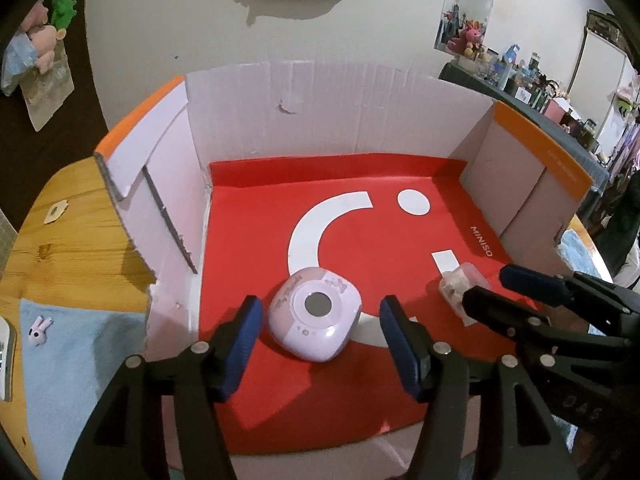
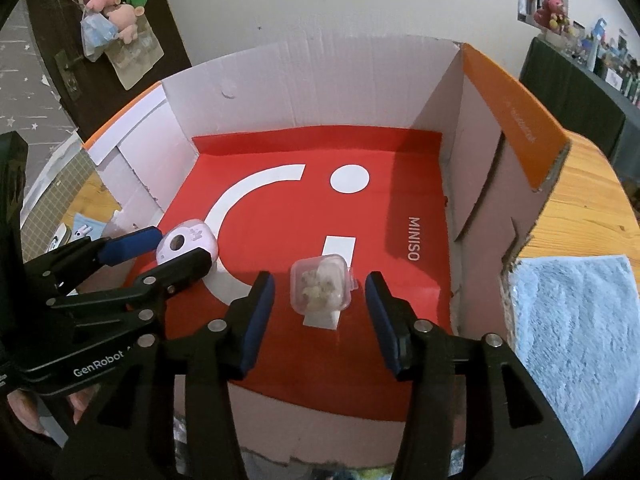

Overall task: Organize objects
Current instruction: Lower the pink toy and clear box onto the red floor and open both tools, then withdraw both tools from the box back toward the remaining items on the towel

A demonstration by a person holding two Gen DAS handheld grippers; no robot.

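Note:
A rounded lilac-pink device (image 1: 314, 314) with a grey round centre lies on the red sheet (image 1: 384, 240) inside a cardboard box (image 1: 320, 108). My left gripper (image 1: 320, 322) is open, its blue pads on either side of the device, not touching it. A small clear plastic box (image 2: 322, 284) with pale pieces inside lies on the red sheet (image 2: 304, 208). My right gripper (image 2: 320, 300) is open around it, not touching. The device also shows in the right wrist view (image 2: 186, 244), and the clear box in the left wrist view (image 1: 460, 284).
The cardboard box has white inner walls and orange flaps (image 2: 516, 116). It stands on a wooden table (image 1: 68, 240). A blue fluffy cloth (image 2: 576, 344) lies to the right, another (image 1: 76, 364) to the left with a small bunny figure (image 1: 39, 330).

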